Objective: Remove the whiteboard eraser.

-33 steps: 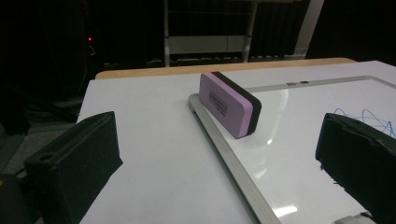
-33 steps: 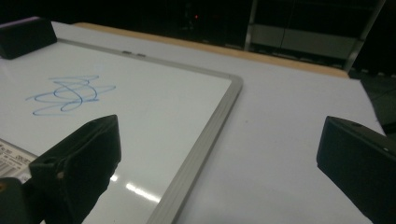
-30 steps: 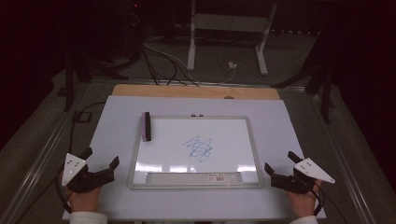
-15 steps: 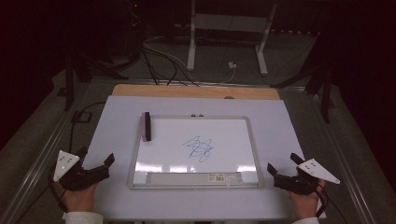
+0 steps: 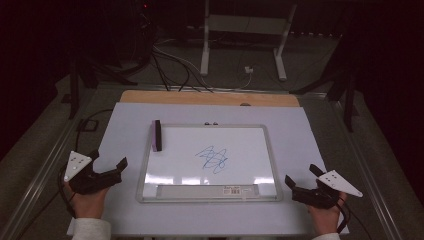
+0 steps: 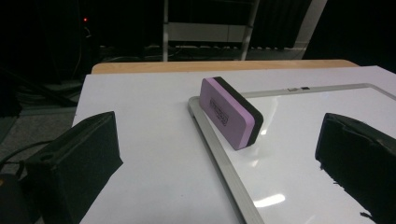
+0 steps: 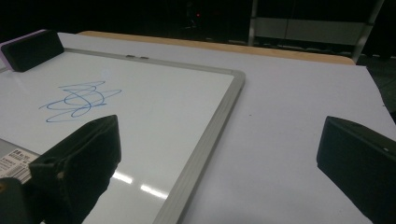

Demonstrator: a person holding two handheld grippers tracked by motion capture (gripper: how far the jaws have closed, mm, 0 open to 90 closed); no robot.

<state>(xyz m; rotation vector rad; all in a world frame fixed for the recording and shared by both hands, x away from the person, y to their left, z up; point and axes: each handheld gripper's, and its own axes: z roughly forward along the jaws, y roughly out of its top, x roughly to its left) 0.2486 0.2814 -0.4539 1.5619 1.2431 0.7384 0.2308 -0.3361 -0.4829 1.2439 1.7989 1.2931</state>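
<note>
Whiteboard (image 5: 240, 150) mid-frame with blue scribble (image 5: 213, 159), purple eraser (image 5: 157, 135) at its upper-left corner, left gripper (image 5: 107, 164) lower left, right gripper (image 5: 301, 176) lower right, both with jaws apart, empty

Open white tabletop (image 5: 125, 120) is seen left of the whiteboard (image 5: 240, 145), and a clear strip right of it. On the board's upper-left corner the eraser (image 5: 157, 135) stands on edge; the board's raised frame borders any approach.

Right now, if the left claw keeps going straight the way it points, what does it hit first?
Most likely the purple eraser, standing on edge at the whiteboard's near-left frame. It sits roughly centred ahead of the open left claw, with bare table cover between. Depth is uncertain.
</note>
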